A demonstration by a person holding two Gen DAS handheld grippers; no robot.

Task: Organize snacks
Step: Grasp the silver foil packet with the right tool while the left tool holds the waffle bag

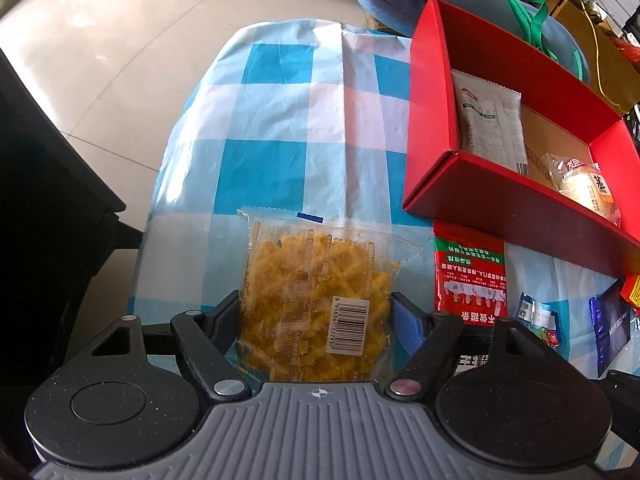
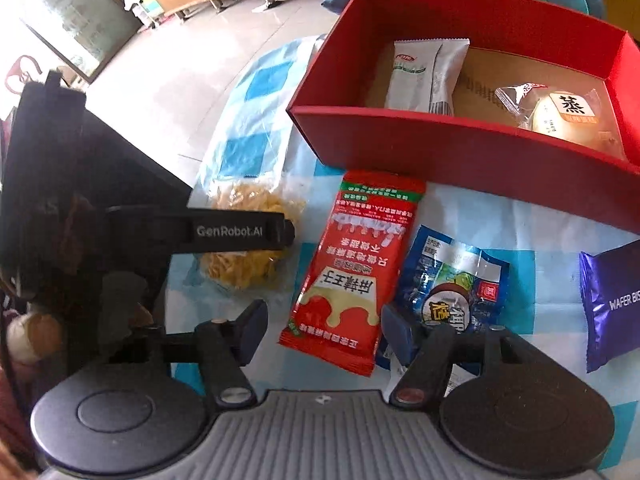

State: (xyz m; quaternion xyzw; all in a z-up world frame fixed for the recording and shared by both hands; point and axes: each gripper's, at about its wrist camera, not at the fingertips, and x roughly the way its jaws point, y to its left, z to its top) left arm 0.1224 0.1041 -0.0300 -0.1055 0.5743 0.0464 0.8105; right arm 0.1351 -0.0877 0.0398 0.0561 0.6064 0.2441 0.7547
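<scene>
Left wrist view: the left claw (image 1: 316, 312) stands clamped on a clear packet of yellow snack sticks (image 1: 316, 304), both pads pressed to its sides, over a bench draped in a blue-and-white checked cloth (image 1: 280, 128). Ahead and to the claw's right sits a red box (image 1: 500, 200) holding a white sachet (image 1: 490, 120) and a wrapped bun (image 1: 588, 192). Just right of the claw lies a red snack packet (image 1: 470, 276).

Right wrist view: the right claw (image 2: 324, 330) is set apart around the lower end of the red snack packet (image 2: 356, 264), a visible gap at its left pad; whether the right pad touches cannot be told. A blue foil packet (image 2: 452, 284) lies just beside it on the right, a purple wafer packet (image 2: 612, 304) farther right. To the left, the left claw (image 2: 288, 232) grips the yellow sticks (image 2: 248, 240). The red box (image 2: 460, 148) lies ahead with the sachet (image 2: 424, 76) and bun (image 2: 560, 112) inside.
</scene>
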